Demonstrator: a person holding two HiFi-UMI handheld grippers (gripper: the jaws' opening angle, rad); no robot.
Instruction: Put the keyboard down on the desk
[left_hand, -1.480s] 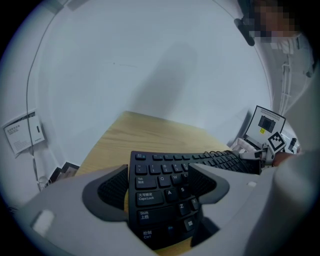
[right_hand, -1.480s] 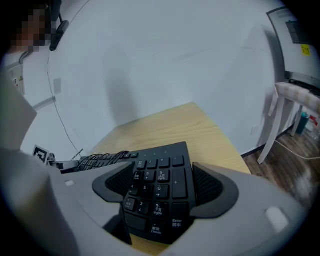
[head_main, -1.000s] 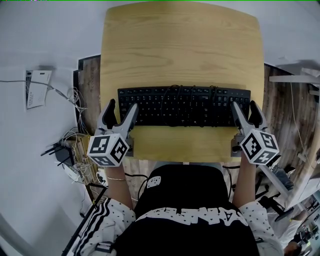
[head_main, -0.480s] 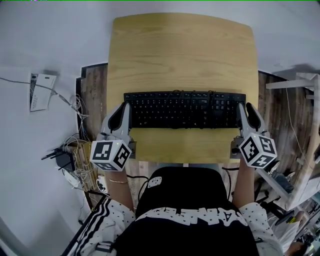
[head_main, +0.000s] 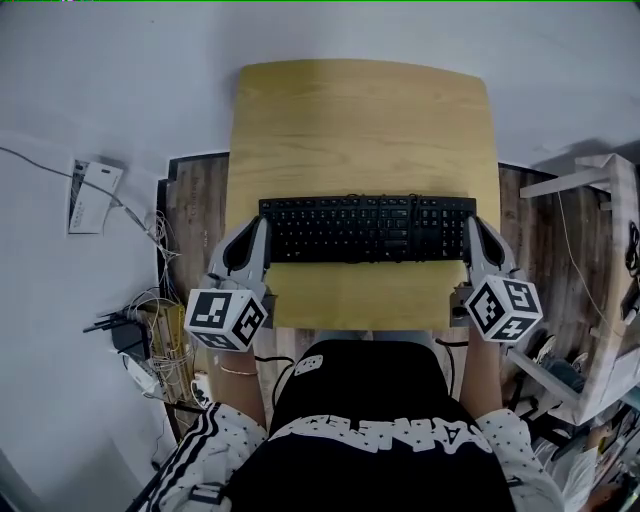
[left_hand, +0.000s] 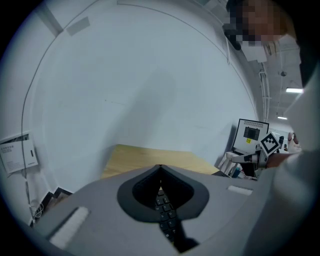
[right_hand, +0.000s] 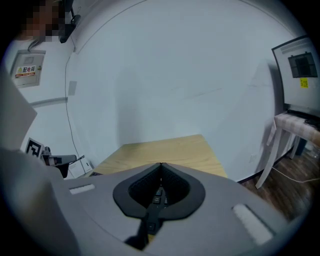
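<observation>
The black keyboard (head_main: 365, 228) lies flat across the near part of the light wooden desk (head_main: 360, 120). My left gripper (head_main: 259, 230) is at the keyboard's left end and my right gripper (head_main: 471, 230) at its right end. Both are shut with their tips meeting. In the left gripper view the left gripper (left_hand: 160, 166) shows a narrow strip of keyboard (left_hand: 165, 212) keys through the slit under its joined tips. The right gripper view shows the same: the right gripper (right_hand: 161, 164) with keyboard (right_hand: 156, 199) keys below it and the desk (right_hand: 165, 147) beyond. Whether the jaws touch the keyboard is hidden.
A white wall stands just behind the desk. A white rack (head_main: 600, 200) is to the right on the wooden floor. Cables and a power strip (head_main: 140, 320) lie on the floor to the left, near a white box (head_main: 93, 196). The person's lap (head_main: 365, 400) is at the desk's front edge.
Both grippers went from wide open around the keyboard's ends to shut. The head view has pulled back, so desk and keyboard look smaller. The keyboard stays flat on the desk.
</observation>
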